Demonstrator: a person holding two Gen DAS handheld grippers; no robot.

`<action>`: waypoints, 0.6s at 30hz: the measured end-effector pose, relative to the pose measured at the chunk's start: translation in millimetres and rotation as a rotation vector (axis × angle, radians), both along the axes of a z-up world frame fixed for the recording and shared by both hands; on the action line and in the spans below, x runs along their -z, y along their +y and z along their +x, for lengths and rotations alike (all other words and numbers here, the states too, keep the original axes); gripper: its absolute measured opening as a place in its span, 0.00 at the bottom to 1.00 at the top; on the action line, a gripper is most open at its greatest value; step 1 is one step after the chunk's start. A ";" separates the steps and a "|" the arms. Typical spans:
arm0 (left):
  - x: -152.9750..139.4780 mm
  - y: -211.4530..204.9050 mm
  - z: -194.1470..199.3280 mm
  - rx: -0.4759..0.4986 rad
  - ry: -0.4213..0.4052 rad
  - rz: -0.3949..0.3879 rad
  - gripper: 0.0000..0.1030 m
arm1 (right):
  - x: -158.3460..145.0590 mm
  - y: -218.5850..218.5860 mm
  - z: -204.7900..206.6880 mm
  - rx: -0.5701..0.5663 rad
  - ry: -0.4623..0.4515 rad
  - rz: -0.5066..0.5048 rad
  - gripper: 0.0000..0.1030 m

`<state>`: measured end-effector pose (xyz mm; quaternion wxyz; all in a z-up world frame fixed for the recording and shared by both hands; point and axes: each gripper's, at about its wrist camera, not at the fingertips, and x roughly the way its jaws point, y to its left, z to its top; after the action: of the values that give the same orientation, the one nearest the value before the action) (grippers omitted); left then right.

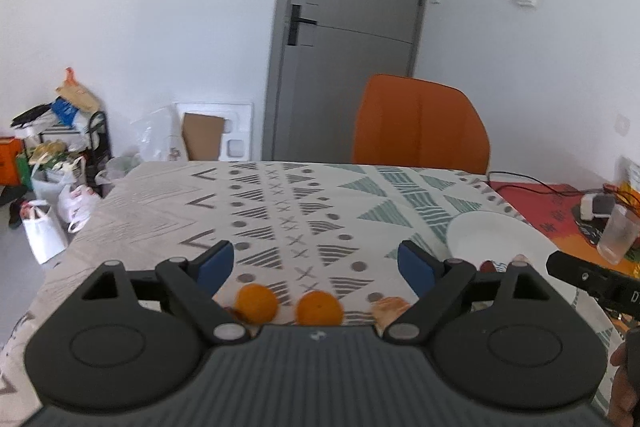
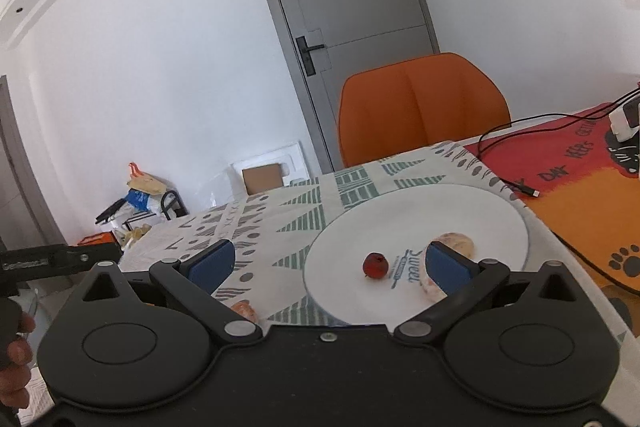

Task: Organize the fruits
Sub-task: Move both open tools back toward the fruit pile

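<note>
Both tools were recorded with jaws spread wide and nothing clamped. Left tool [image 1: 316, 263]: held above the patterned counter [image 1: 160, 211], two oranges [image 1: 256, 303] [image 1: 319, 308] lying just below it. Right tool [image 2: 328, 263]: held over the white plate [image 2: 500, 219], on which a small red fruit [image 2: 375, 265] and a pale fruit [image 2: 456, 241] were noted.

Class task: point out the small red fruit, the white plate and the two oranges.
small red fruit [image 2: 375, 265]: right wrist view, its middle.
white plate [image 2: 472, 203]: right wrist view, bare far surface.
two oranges [image 1: 256, 302] [image 1: 319, 308]: left wrist view, their middles.
</note>
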<state>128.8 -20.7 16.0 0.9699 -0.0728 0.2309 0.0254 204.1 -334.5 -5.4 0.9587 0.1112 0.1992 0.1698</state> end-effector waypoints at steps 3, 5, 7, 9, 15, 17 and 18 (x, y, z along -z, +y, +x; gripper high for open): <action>1.2 10.3 -7.4 -0.018 0.003 -0.001 0.86 | -1.2 6.5 -4.4 -0.023 -0.001 0.000 1.00; 2.4 17.3 -11.1 -0.033 0.005 -0.002 0.86 | -1.9 11.4 -6.9 -0.038 -0.004 -0.008 1.00; 3.9 23.0 -14.6 -0.047 0.005 -0.007 0.86 | -2.2 16.2 -8.9 -0.046 -0.005 -0.014 1.00; 6.0 28.1 -18.2 -0.059 0.007 -0.010 0.86 | -2.3 20.7 -10.2 -0.055 -0.003 -0.017 1.00; 12.4 38.9 -24.5 -0.072 0.013 -0.017 0.86 | 1.4 32.5 -11.3 -0.089 0.001 -0.030 1.00; 16.4 41.1 -26.3 -0.070 0.012 -0.019 0.86 | 4.8 35.2 -11.3 -0.098 0.009 -0.032 1.00; 19.1 41.8 -26.8 -0.070 0.016 -0.021 0.86 | 7.2 36.4 -11.1 -0.105 0.016 -0.033 1.00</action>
<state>102.0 21.1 -3.1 0.9657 -0.0907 0.2362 0.0577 193.0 -298.1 -12.6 0.9486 0.0860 0.2151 0.2154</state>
